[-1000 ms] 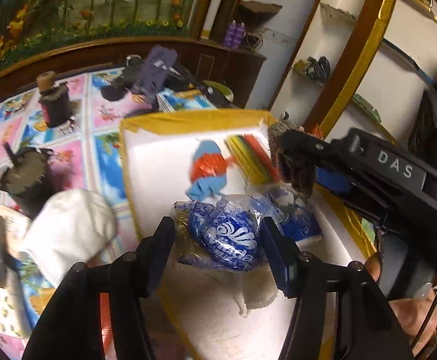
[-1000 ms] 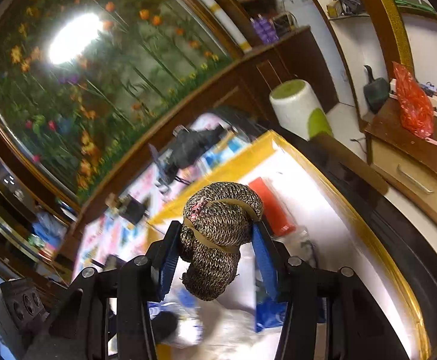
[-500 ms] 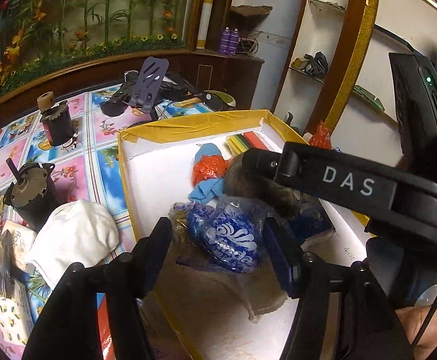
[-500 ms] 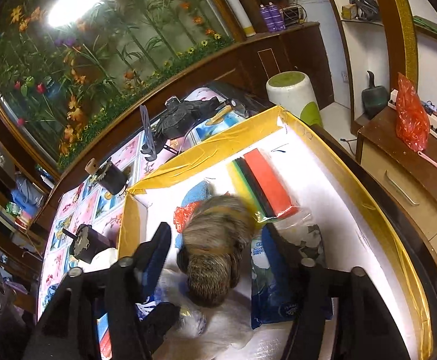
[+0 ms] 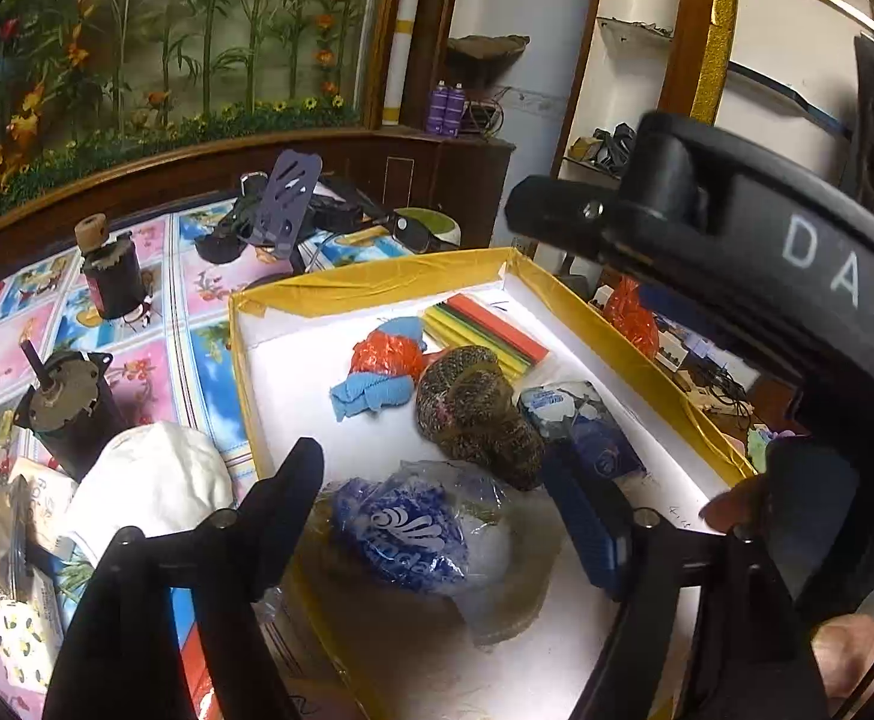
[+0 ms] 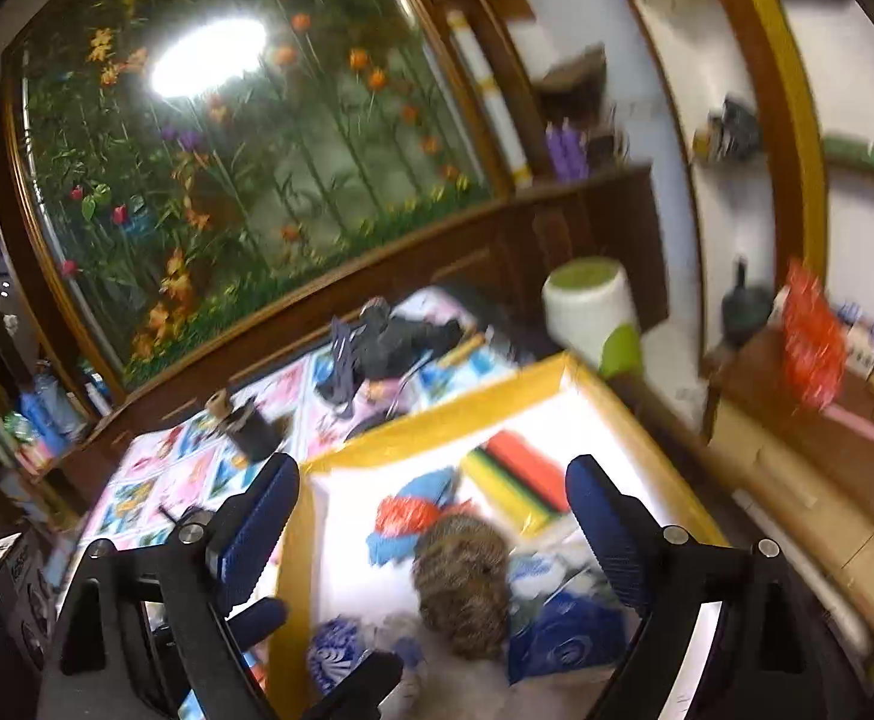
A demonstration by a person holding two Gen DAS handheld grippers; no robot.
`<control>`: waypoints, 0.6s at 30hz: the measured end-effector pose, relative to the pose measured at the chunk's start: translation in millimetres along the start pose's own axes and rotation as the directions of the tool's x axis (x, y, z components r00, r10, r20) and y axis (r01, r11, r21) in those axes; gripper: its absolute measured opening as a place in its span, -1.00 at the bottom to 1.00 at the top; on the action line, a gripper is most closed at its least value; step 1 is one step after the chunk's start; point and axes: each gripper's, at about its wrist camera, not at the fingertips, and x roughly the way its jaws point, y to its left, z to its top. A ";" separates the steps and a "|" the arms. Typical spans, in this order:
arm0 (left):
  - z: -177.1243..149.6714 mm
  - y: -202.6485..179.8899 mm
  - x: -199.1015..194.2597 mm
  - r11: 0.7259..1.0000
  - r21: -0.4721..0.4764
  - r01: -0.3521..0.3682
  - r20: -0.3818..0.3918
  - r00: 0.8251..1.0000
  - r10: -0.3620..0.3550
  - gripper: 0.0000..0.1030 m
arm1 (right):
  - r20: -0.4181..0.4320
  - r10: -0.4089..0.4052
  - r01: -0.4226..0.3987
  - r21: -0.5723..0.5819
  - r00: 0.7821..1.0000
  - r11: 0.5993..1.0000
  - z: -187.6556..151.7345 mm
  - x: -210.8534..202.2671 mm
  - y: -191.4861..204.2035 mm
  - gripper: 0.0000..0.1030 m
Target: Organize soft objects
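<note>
A brown knit bundle (image 5: 473, 414) lies loose in the white box with the yellow rim (image 5: 377, 282), beside a blue cloth wrapped around an orange bag (image 5: 383, 372). My right gripper (image 6: 431, 522) hovers above the knit bundle (image 6: 461, 582). Its jaws are opening wide and nothing is between them. A blue-and-white plastic bag (image 5: 401, 540) rests on a beige cloth at the box's near edge. My left gripper (image 5: 434, 462) straddles that bag. Its jaws are opening, and the pads stand clear of the bag.
Coloured strips (image 5: 485, 330) and a blue packet (image 5: 587, 426) also lie in the box. On the patterned tablecloth to the left are a white cloth (image 5: 149, 486), two dark motors (image 5: 65, 408) and a phone stand (image 5: 287, 198). The right gripper's black housing (image 5: 737, 228) fills the upper right.
The right gripper let go of the knit bundle, which now lies in the box, then rose with its jaws spread. The left jaws widened away from the blue bag.
</note>
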 end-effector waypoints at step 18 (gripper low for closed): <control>-3.5 -2.3 -2.8 0.997 0.032 -0.067 0.029 0.997 0.066 0.50 | 0.107 -0.080 0.063 0.159 0.991 0.985 4.9 -15.9 -30.9 0.97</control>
